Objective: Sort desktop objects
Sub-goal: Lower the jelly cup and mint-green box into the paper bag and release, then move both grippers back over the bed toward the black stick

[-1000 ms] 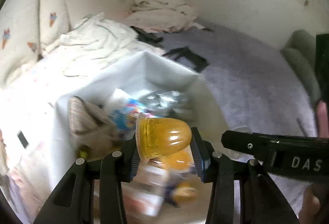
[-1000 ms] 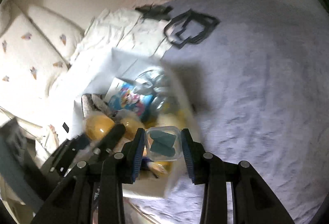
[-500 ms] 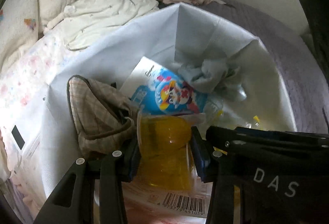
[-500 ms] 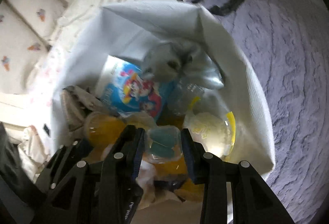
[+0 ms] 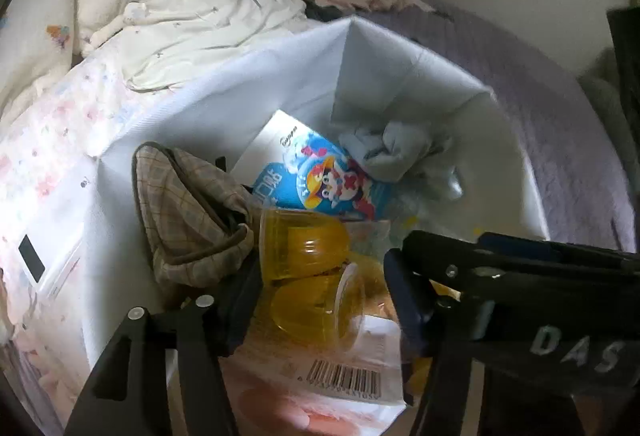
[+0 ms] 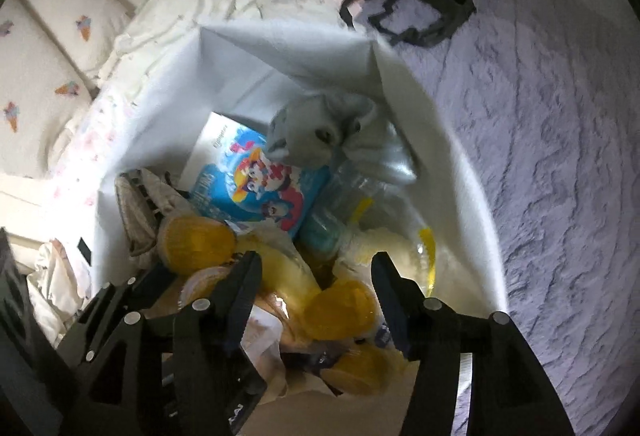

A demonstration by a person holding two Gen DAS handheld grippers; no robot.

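A white fabric bin [image 5: 400, 75] [image 6: 280, 55] sits on the bed, filled with sorted items. Both grippers hang over its open top. My left gripper [image 5: 320, 296] is open; a yellow jelly cup [image 5: 300, 244] lies loose in the bin just beyond its jaws, on another yellow cup [image 5: 316, 312]. My right gripper [image 6: 316, 288] is open and empty; the small clear case with teal pieces [image 6: 324, 236] lies in the bin ahead of it. Yellow cups [image 6: 196, 244] [image 6: 340, 308] lie below it.
The bin also holds a blue cartoon packet [image 5: 328, 179] [image 6: 256, 187], a plaid pouch [image 5: 184, 211], a grey crumpled cloth [image 6: 320, 131], a clear bottle [image 6: 348, 195] and a barcoded wrapper [image 5: 344, 376]. Purple blanket [image 6: 560, 155] to the right, white bedding [image 5: 192, 23] behind.
Both grippers came down over the bin and opened. The left let go of the yellow jelly cup and the right let go of the clear teal case; both now lie in the bin.
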